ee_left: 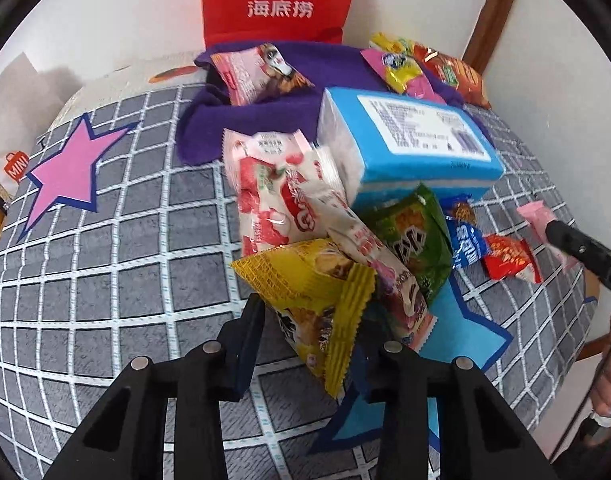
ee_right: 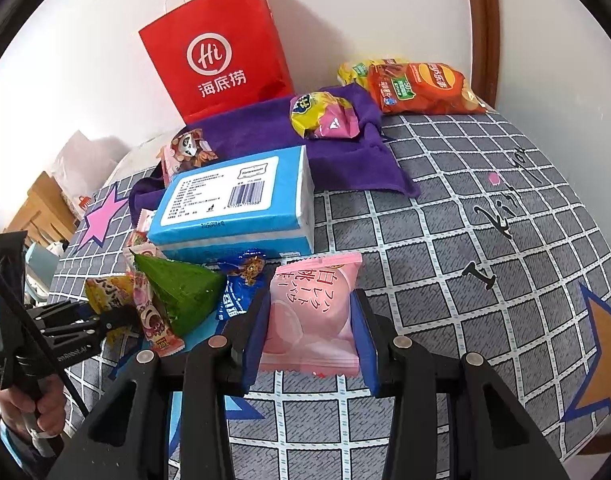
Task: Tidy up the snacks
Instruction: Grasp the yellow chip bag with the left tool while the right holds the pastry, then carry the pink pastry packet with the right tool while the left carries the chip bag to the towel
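Note:
My left gripper is closed around a yellow snack packet, held just above the checked cloth; it also shows in the right wrist view. Beside it lie a pink-white strawberry packet, a green packet, a blue packet and a red packet. My right gripper is shut on a pink peach snack packet, lifted over the cloth right of the pile; it shows in the left wrist view.
A blue tissue pack lies behind the pile. A red paper bag stands at the wall on a purple towel, with a yellow-pink packet, an orange chip bag and a panda packet. A pink star marks the cloth.

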`<state>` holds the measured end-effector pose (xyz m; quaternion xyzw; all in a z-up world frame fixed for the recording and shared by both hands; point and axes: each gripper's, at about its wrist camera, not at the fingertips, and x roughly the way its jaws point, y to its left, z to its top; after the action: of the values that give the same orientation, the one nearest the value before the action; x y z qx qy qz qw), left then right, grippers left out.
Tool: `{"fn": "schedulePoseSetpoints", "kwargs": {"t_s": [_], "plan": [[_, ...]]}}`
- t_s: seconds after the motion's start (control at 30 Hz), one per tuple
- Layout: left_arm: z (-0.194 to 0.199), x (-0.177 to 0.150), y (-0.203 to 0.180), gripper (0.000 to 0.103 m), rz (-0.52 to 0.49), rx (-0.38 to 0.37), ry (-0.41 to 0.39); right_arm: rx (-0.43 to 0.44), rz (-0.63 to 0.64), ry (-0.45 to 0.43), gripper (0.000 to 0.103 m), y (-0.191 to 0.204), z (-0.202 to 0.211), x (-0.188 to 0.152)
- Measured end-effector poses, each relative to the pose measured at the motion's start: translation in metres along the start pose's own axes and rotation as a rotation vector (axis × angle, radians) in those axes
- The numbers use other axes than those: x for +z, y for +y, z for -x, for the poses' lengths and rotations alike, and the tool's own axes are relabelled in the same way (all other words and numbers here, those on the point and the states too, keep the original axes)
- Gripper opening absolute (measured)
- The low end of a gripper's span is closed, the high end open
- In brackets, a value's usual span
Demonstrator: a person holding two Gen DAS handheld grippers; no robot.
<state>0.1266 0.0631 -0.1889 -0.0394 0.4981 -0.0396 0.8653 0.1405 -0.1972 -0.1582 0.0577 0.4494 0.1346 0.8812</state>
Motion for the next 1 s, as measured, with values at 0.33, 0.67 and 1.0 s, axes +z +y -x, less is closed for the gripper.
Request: {"fn": "schedulePoseSetpoints", "kwargs": {"t_s": [0.33,0.67,1.0], "plan": [[0.043,0.019,0.024,0.036,0.051,0.012,-0.088,0.035,0.029,-0.029,0.04,0.015,0.009,0.015],[0.063,0.043,0.022,0.036,0.059,-0.009,-0.143,0.046,0.056,-0.061,0.04,0.025,0.018,0.039],[0.071,0.088,0.018,0.036,0.06,-0.023,-0.199,0.043,0.075,-0.088,0.04,0.038,0.016,0.084]]}}
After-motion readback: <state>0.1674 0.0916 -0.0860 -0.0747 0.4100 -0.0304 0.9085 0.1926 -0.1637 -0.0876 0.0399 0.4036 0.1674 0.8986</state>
